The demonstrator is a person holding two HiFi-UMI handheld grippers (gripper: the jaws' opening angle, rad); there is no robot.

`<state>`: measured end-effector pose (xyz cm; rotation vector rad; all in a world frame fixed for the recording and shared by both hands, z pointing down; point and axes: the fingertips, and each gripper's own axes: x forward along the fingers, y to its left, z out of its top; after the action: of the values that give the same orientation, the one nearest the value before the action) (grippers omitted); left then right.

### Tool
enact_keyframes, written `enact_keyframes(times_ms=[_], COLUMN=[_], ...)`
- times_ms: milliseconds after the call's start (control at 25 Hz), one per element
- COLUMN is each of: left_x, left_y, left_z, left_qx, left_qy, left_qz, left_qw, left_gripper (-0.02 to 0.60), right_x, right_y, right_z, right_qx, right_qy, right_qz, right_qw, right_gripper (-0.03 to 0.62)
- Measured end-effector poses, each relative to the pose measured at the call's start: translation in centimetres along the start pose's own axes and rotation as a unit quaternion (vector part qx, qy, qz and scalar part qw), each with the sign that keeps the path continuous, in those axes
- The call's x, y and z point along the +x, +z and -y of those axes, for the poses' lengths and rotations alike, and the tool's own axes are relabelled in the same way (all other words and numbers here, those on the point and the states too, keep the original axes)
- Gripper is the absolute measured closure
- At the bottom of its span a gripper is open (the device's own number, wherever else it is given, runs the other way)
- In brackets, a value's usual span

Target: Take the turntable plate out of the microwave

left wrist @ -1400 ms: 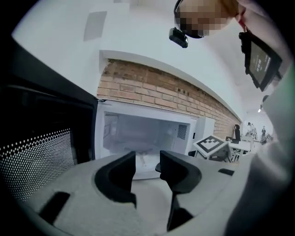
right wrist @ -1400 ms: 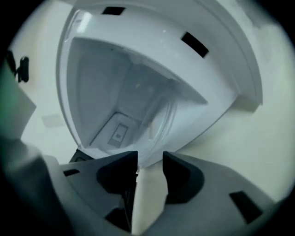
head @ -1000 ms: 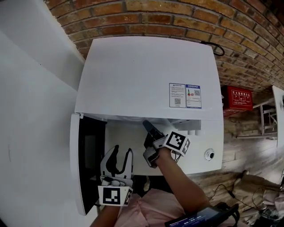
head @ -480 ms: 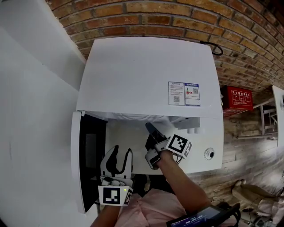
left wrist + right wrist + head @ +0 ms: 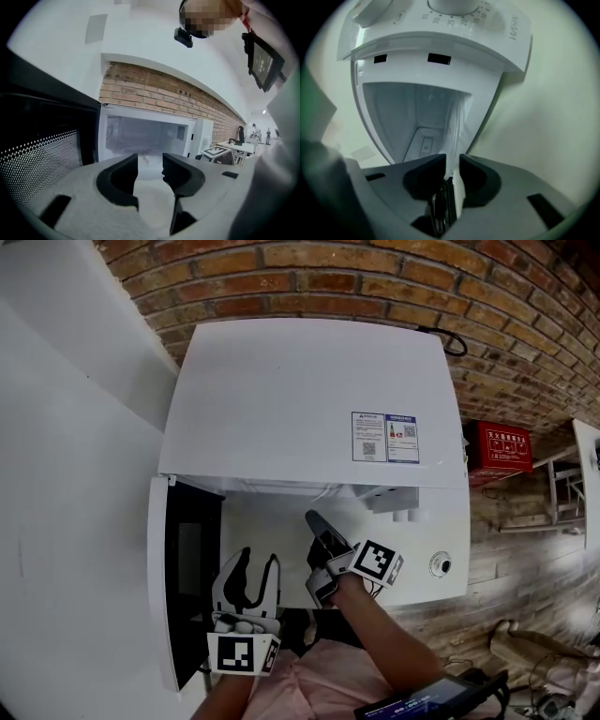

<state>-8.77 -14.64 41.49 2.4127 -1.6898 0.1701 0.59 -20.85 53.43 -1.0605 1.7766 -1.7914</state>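
Note:
The white microwave (image 5: 309,399) stands with its door (image 5: 183,568) swung open to the left. My right gripper (image 5: 317,526) is at the mouth of the cavity, rolled onto its side. In the right gripper view the rim of the clear glass turntable plate (image 5: 455,126) runs edge-on from the cavity into the narrow gap of my right gripper (image 5: 452,159). Its jaws have just been opening a little, and the pads still rest against the rim. My left gripper (image 5: 253,559) hangs before the open door, open and empty, and the left gripper (image 5: 150,161) faces the lit cavity.
A brick wall runs behind the microwave, with a black cable (image 5: 448,338) at its top right corner. The control knob (image 5: 441,565) is on the front panel at right. A red box (image 5: 497,446) sits further right. A white wall closes off the left side.
My right gripper has drawn back a little from the cavity toward the person, with the plate rim between its jaws. The left gripper has stayed where it was.

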Motion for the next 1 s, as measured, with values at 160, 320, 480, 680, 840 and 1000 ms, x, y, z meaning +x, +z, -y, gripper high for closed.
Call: enact_keyframes(times_ms=[160,320,480,680,840,1000], left_x=[0.2,0.1,0.1,0.4,0.4,0.3], left_y=[0.0,-0.1,-0.4,-0.4,-0.2,-0.1], left_z=[0.1,-0.3,-0.8,-0.6,-0.5,-0.6], left_qx=[0.003,0.003,0.0,-0.001,-0.001,0.001], left_qy=[-0.002,0.003,0.009,0.006,0.005,0.008], left_qz=[-0.002,-0.006,-0.011,-0.008,-0.008,-0.007], left_qw=[1.0,1.0,0.9999,1.0,1.0,0.9999], left_gripper=[0.411,0.411,0.411,0.411,0.411,0.411], right_x=[1.4,2.6,2.3,0.5,-0.1,0.8], right_y=[1.7,2.6,2.1,0.1,-0.9,-0.8], right_z=[0.6,1.0,0.0,0.9,0.7,-0.3], right_qx=[0.008,0.023,-0.001,-0.002,-0.013,-0.033], right_qy=[0.014,0.018,0.034,0.013,0.033,0.077], right_qz=[0.013,0.014,0.003,-0.01,-0.017,-0.017], right_qw=[1.0,0.999,0.999,1.0,0.999,0.996], right_gripper=[0.419,0.418,0.539,0.542,0.543,0.535])
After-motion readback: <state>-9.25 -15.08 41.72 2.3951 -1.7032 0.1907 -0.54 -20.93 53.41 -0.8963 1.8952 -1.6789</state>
